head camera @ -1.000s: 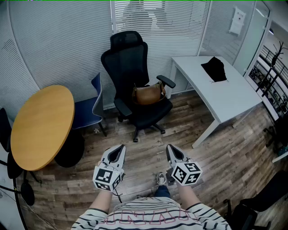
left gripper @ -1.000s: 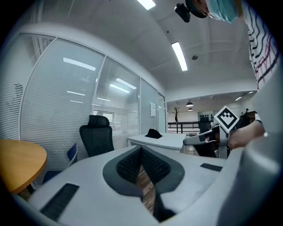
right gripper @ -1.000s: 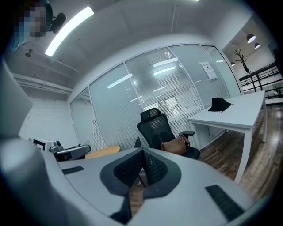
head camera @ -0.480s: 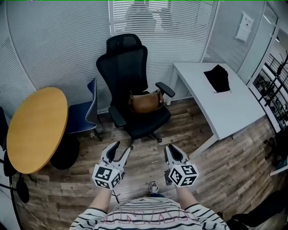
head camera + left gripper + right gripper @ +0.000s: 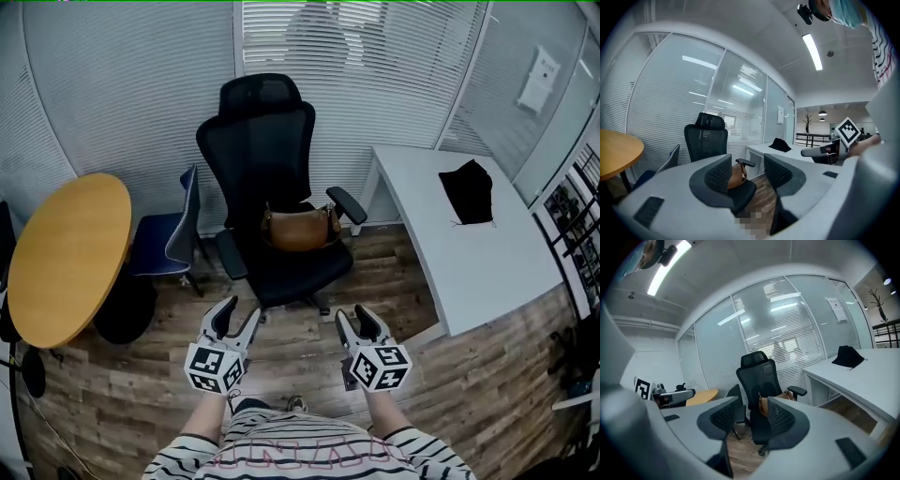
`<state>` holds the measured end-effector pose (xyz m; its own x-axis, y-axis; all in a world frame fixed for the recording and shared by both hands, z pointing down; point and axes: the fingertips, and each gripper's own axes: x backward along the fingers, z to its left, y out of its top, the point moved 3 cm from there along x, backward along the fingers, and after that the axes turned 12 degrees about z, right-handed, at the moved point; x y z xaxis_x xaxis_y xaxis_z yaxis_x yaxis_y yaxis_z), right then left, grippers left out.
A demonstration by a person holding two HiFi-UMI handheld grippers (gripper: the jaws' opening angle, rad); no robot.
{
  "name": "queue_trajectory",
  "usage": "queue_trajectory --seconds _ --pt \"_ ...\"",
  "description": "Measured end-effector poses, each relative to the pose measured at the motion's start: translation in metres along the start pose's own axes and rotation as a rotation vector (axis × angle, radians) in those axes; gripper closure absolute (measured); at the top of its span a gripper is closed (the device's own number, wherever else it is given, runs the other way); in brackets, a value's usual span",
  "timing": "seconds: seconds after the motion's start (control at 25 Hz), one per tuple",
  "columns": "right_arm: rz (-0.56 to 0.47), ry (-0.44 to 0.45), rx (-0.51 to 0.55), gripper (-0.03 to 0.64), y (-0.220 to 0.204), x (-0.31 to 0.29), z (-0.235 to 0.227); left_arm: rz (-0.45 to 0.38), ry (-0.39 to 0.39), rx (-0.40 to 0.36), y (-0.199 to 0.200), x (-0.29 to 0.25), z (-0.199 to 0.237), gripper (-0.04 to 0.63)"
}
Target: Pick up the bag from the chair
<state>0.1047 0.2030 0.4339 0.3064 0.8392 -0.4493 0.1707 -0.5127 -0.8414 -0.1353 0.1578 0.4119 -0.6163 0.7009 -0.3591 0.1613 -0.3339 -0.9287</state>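
On black chair [image 5: 262,150]: brown bag [image 5: 300,230]. Wood floor [image 5: 469,394], white counter [image 5: 487,272] at right. Left gripper [image 5: 239,314], right gripper [image 5: 353,315]: fingers just opening, empty.

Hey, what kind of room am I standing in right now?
Most likely an office or a small meeting room. A black swivel chair stands by a white desk, with a round wooden table nearby, and the walls are glass partitions with slatted blinds.
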Motion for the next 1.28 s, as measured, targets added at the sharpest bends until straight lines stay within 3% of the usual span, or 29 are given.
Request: queue_trajectory --seconds 0.32,0.84,1.28 --pt "0.038 0.018 -0.049 0.431 0.005 -0.03 -0.037 0.047 0.057 0.049 -0.003 -0.034 0.018 0.402" --pt "0.048 -0.053 -0.095 0.431 0.047 -0.108 -0.089 0.067 -0.012 0.034 0.031 -0.153 0.068 0.402" --pt "0.049 -0.16 -0.141 0.431 0.094 -0.203 -0.128 0.128 -0.047 0.021 0.058 -0.259 0.15 0.402"
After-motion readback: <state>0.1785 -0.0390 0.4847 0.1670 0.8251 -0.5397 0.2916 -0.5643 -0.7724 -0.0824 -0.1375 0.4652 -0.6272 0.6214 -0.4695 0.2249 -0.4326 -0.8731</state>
